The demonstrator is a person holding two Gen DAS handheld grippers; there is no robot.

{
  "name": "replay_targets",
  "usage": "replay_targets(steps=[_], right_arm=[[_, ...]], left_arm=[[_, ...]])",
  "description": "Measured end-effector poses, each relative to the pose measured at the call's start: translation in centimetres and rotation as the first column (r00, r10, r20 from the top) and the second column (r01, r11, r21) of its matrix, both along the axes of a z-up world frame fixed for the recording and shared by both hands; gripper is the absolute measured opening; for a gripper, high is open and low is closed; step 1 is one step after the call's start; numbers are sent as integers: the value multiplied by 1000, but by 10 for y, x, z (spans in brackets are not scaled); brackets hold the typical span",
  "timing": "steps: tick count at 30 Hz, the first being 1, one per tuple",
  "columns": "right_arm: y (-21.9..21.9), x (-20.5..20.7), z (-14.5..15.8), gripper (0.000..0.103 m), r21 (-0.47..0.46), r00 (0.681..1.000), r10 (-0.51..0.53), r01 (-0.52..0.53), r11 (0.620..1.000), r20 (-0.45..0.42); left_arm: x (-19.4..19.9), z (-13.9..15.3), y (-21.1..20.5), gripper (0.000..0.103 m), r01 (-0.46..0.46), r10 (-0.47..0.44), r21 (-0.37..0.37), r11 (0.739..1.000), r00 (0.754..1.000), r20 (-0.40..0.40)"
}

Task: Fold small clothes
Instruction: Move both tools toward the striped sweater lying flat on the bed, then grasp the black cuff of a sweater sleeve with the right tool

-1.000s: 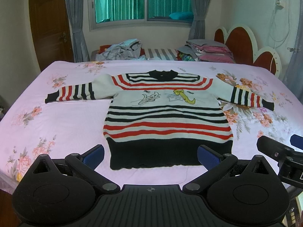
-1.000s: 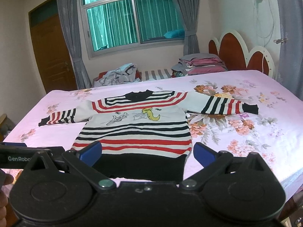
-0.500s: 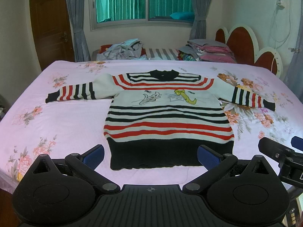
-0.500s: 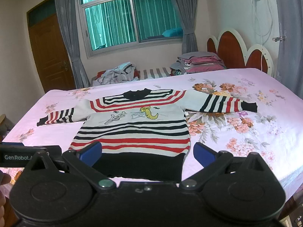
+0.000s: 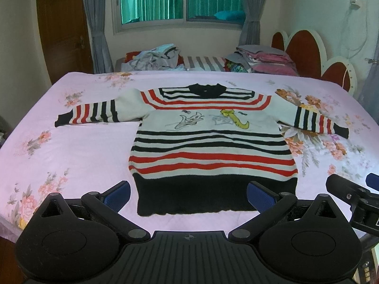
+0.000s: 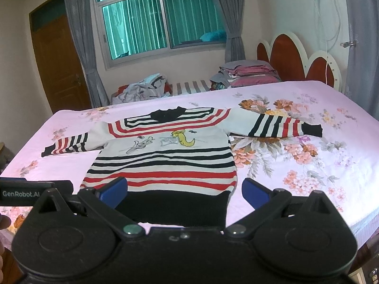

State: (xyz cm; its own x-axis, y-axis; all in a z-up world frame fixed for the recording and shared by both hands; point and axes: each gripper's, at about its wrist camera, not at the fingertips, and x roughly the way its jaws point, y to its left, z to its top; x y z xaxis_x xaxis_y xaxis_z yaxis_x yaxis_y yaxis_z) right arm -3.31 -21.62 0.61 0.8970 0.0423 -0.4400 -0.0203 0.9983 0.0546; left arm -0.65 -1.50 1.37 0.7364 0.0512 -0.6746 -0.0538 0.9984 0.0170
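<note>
Sweater [image 5: 210, 142] lay flat, face up, mid-bed [image 5: 71, 156], sleeves spread, hem nearest me. My left tongs [image 5: 188, 195] and right tongs [image 6: 184, 190] hung wide open and empty just off the hem. I judged each should pinch a sleeve cuff and fold inward, low and flat; bare sheet either side gave room.

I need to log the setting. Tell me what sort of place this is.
A bedroom in a home, most likely. A bed with a floral sheet fills the view, a scalloped headboard stands at its right, and a curtained window is behind. A striped sweater lies spread on the bed.
</note>
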Motion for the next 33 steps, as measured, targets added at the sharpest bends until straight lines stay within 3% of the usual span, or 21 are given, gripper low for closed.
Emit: replay_targets(steps=[14, 33], right_arm=[[0, 47, -15, 103, 45, 997, -54, 56, 997, -49], [19, 157, -34, 103, 28, 971, -186, 193, 981, -150]], left_arm=[[57, -24, 12, 103, 7, -7, 6, 1000, 998, -60], [205, -59, 61, 103, 61, -65, -40, 997, 993, -95]])
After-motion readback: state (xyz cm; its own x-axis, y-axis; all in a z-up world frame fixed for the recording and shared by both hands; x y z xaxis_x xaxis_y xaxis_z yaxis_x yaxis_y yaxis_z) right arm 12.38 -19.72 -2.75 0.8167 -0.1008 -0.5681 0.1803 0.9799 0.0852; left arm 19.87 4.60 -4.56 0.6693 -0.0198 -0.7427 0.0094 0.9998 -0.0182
